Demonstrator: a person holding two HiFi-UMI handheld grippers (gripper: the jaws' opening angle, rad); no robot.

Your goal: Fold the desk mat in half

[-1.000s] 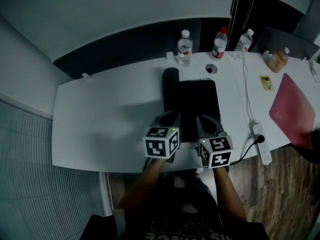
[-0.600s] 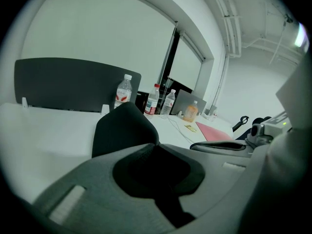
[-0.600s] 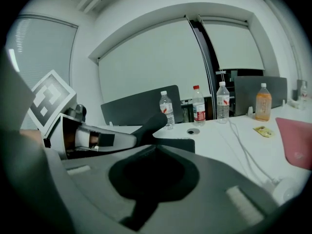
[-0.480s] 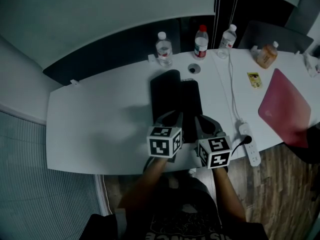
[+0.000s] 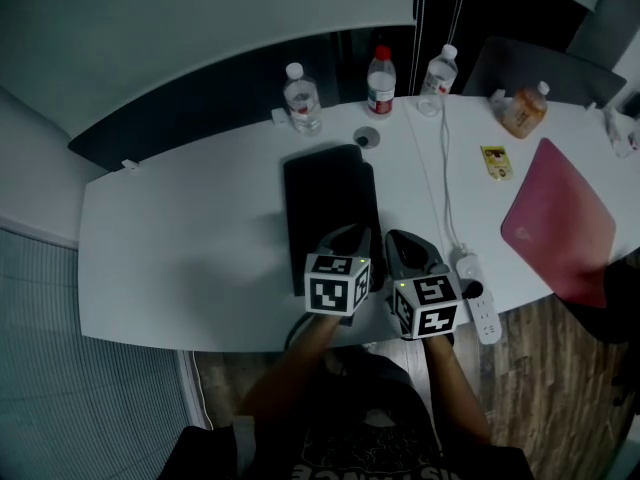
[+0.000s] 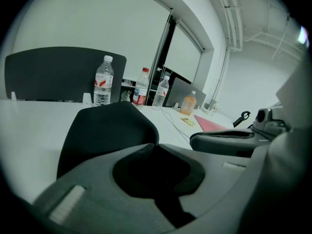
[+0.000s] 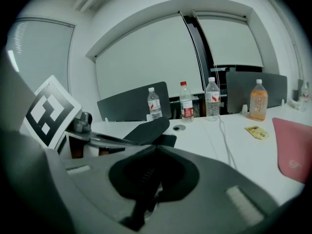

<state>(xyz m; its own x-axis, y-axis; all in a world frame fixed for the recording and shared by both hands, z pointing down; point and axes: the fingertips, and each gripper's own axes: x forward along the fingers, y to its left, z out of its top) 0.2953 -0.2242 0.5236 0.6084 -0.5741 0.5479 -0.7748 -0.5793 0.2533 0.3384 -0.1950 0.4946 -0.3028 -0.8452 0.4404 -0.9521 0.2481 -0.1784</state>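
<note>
A black, soft rectangular desk mat [image 5: 328, 203] lies lengthwise in the middle of a white table [image 5: 180, 258]. Its near end is lifted, and one layer arches over another. The left gripper [image 5: 350, 238] and right gripper [image 5: 405, 245] sit side by side at that near end, each with its jaws closed on the mat's edge. Three clear plastic bottles [image 5: 379, 81] stand along the far edge. A white power strip [image 5: 478, 303] and a flat pink case [image 5: 555, 223] lie to the right.

**Dim, Bluish, Fisheye-Bent**

The head view is looking underexposed, the desk mat [image 5: 330, 208] showing as featureless black. Gripper views are glowing brighter, curving toward black vignetted corners, with their close foregrounds blurring softly.
</note>
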